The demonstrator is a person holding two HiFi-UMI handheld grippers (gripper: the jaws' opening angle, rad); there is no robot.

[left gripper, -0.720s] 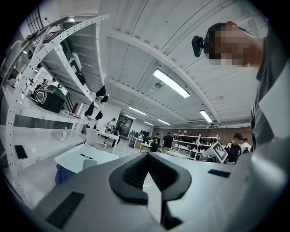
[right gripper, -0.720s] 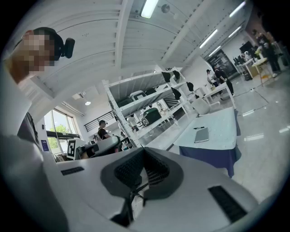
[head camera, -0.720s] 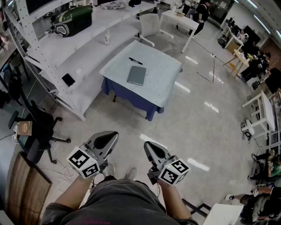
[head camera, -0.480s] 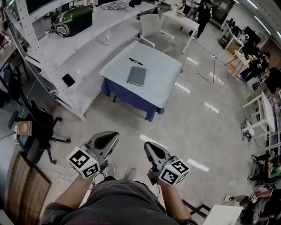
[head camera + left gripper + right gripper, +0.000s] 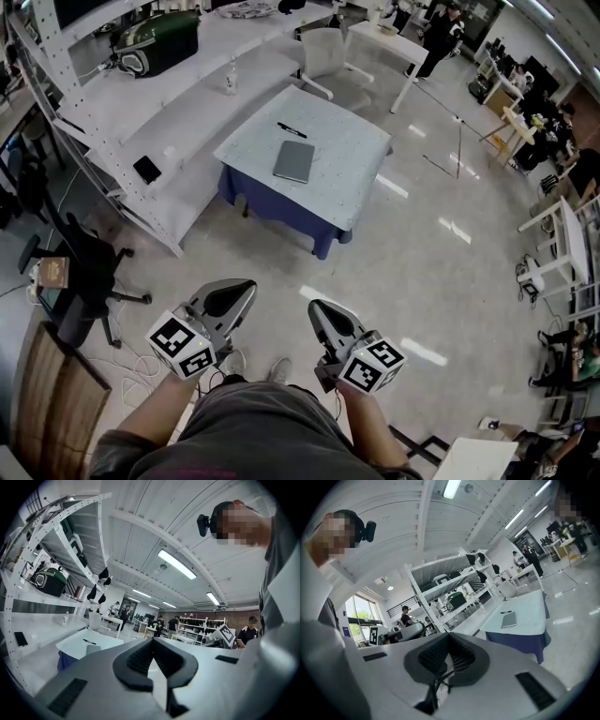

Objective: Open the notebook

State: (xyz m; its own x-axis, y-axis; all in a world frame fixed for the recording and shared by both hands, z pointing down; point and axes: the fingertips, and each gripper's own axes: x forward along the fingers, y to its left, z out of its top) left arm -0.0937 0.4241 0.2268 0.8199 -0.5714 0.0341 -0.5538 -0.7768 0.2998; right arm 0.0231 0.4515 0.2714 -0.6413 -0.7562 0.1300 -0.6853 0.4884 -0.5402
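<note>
At the far left a white shelving rack [image 5: 112, 112] runs away from me, with a black office chair [image 5: 84, 261] on the floor beside it. My left hand-held gripper [image 5: 234, 291] hangs low in front of the body, over the floor, its jaws pressed together with nothing between them. Beyond it and a little to the right, well apart from both tools, stands the worktop [image 5: 347, 183], covered with a pale cloth over a dark blue skirt. The notebook [image 5: 294, 160] lies flat near the middle of it, closed, showing a plain grey rectangular cover with no marking I can make out. Its long axis runs away from me, the far end leaning slightly to the right in the head view. It lies roughly in line with the worktop's side edges, and I cannot tell which edge is the spine. A black pen [image 5: 292, 130] lies crosswise just beyond its far end, not touching it. My right hand-held gripper [image 5: 323, 314] hangs beside the left one, also over the floor, jaws closed on nothing.
</note>
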